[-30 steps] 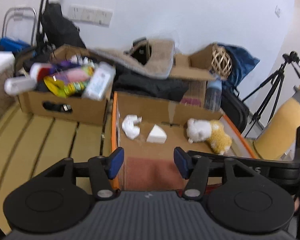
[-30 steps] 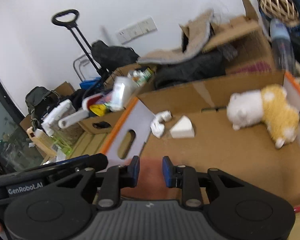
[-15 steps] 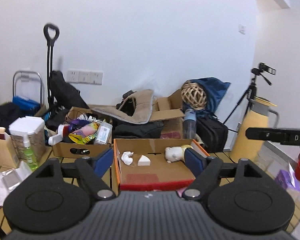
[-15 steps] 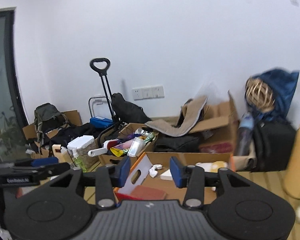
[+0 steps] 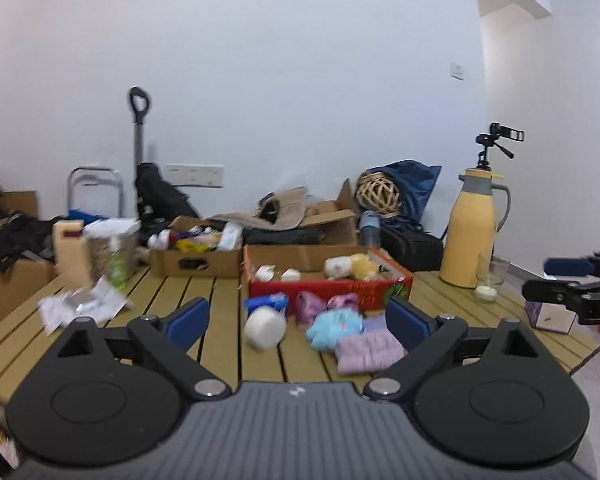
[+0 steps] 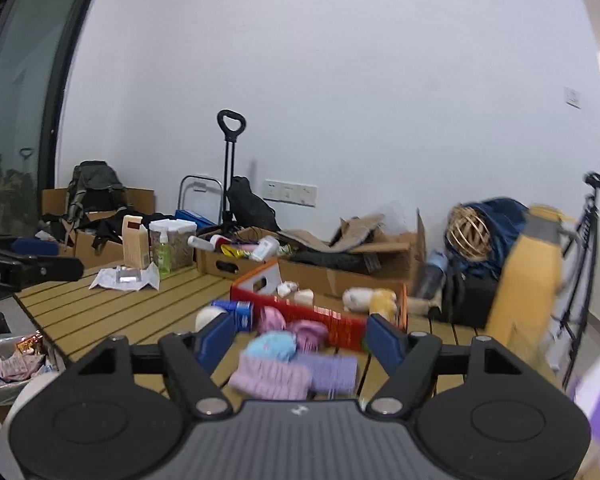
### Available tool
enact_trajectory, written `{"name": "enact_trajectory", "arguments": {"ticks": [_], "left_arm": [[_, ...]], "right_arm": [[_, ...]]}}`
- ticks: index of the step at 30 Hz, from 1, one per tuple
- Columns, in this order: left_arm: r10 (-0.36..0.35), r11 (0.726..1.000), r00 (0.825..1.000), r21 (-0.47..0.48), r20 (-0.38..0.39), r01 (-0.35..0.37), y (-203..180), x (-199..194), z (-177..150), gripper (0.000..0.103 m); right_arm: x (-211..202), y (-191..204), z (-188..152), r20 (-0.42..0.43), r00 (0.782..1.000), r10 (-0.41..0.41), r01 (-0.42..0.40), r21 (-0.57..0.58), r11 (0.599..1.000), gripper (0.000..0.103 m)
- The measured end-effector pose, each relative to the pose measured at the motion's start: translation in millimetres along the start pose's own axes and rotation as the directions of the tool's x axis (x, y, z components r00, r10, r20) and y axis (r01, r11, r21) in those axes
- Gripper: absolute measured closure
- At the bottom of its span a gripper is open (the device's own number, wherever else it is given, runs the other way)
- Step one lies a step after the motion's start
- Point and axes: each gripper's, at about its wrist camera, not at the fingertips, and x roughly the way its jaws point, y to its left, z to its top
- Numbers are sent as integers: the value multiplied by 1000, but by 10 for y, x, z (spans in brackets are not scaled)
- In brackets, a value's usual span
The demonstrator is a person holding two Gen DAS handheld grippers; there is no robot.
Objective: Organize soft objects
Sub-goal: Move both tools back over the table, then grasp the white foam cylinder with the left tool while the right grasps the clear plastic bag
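I hold both claws back from the desk (image 5: 220,292), level and empty; the left claw (image 5: 298,318) is spread wide with nothing between its blue pads, and the right claw (image 6: 300,338) is spread wide too, gripping nothing; the soft things lie in a loose cluster on the slats just in front of the red box (image 5: 328,284): a white roll (image 5: 265,326), a blue plush (image 5: 332,324) beside it, two small pink pieces (image 5: 310,306) touching the box front, and a folded lilac knit (image 5: 368,350) nearest me; inside the box I already see a white plush (image 5: 338,266) and a yellow plush (image 5: 364,266) side by side, with two small white bits (image 5: 278,274) toward its left end; I judge the job partly done, the cluster outside the box still to be put away; all of these look light and yielding, so they should squash under the pads rather than slip, and nothing here seems fragile; I would take the blue plush across its fat middle, pinching deep so the stuffing bunches; the knit is floppy and will droop, so I would grip it at the folded edge or through the full stack; the roll looks rounder and may turn away, so I would straddle it squarely.
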Motion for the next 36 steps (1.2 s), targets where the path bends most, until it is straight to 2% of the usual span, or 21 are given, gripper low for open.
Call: {"name": "enact_trajectory", "arguments": {"ticks": [4,7,12,17,22,28,32,36], "left_arm": [[-37,999,998,-16,-41,37,-63,-158,-239,4],[-29,1000,998,-2,-54,29,-99,-147,-264,4],[-36,999,998,-16,-50,35,-82,-100,-274,4],[-36,999,994,-22,-100,34,-94,90,-383,4],[-13,999,987,-33,-162,8,-33,522,-463,4],[55,993,975,-89,-213,-75,168,1203,-458,4],[82,990,972,-96,-222,-105,274,1650,-372,4],[90,981,971,-147,-224,-125,433,2168,-188,5]], "right_arm": [[-209,85,-322,-21,999,46,-44,86,995,27],[-222,102,-361,-51,998,31,-28,54,998,27],[-183,54,-361,-46,999,17,-13,84,996,27],[-48,-31,-522,-86,996,15,-4,117,993,27],[261,-172,-672,-145,989,-7,28,141,990,27],[794,-398,-745,-203,979,-23,57,166,984,28],[1158,-566,-752,-235,971,-30,77,190,979,28],[1501,-732,-777,-262,965,-26,89,232,969,39]]}}
